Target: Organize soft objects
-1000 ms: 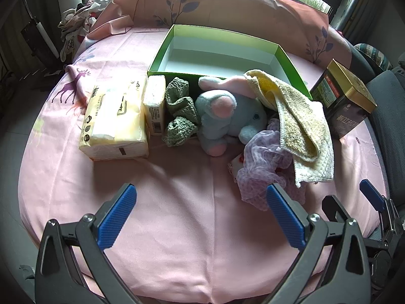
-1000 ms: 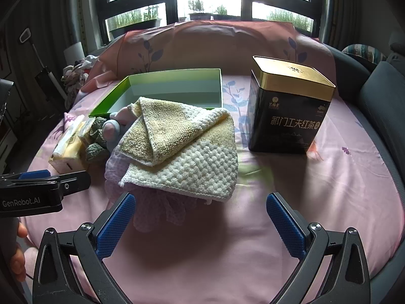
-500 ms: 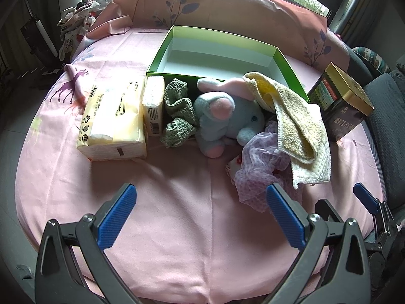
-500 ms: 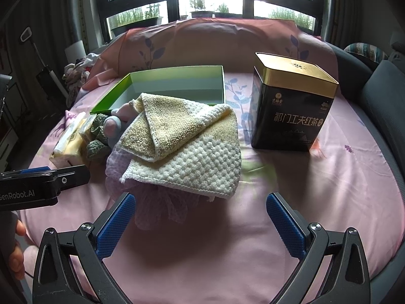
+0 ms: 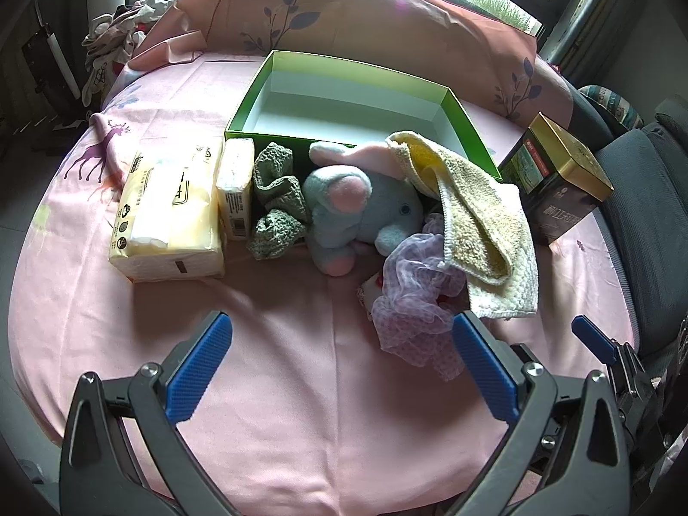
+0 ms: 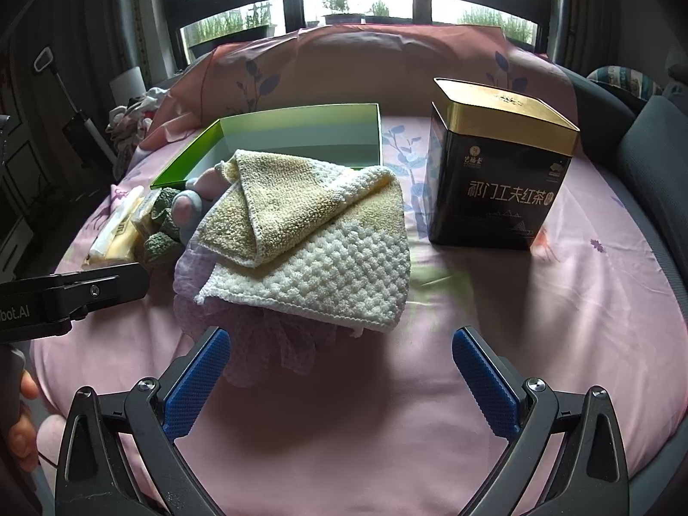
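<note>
Soft objects lie in a loose row just in front of the green box [image 5: 357,99], none inside it yet. Nearest, the left gripper [image 5: 339,370] and the right gripper [image 6: 339,380] each hover spread wide over bare pink sheet [image 5: 279,387], holding nothing. Just beyond the right gripper, in front of the box's right corner, the yellow-and-white towel [image 6: 318,249] drapes over a lilac mesh pouf [image 5: 408,301], and its far edge covers the ear of the plush elephant [image 5: 357,215], which leans on the box's front wall. Left of the elephant sit 2 green knitted pieces [image 5: 277,198], then a small tissue pack [image 5: 234,185] and a large tissue pack [image 5: 167,210]. Right of the box stands the black-and-gold tin [image 6: 494,172], lettered 祁门工夫红茶. The likely trouble: because the towel overlaps pouf and elephant, a pinch could snag the mesh and drag all 3, or catch only 1 fold and let it slump. The left gripper's body reads "bot.AI".
</note>
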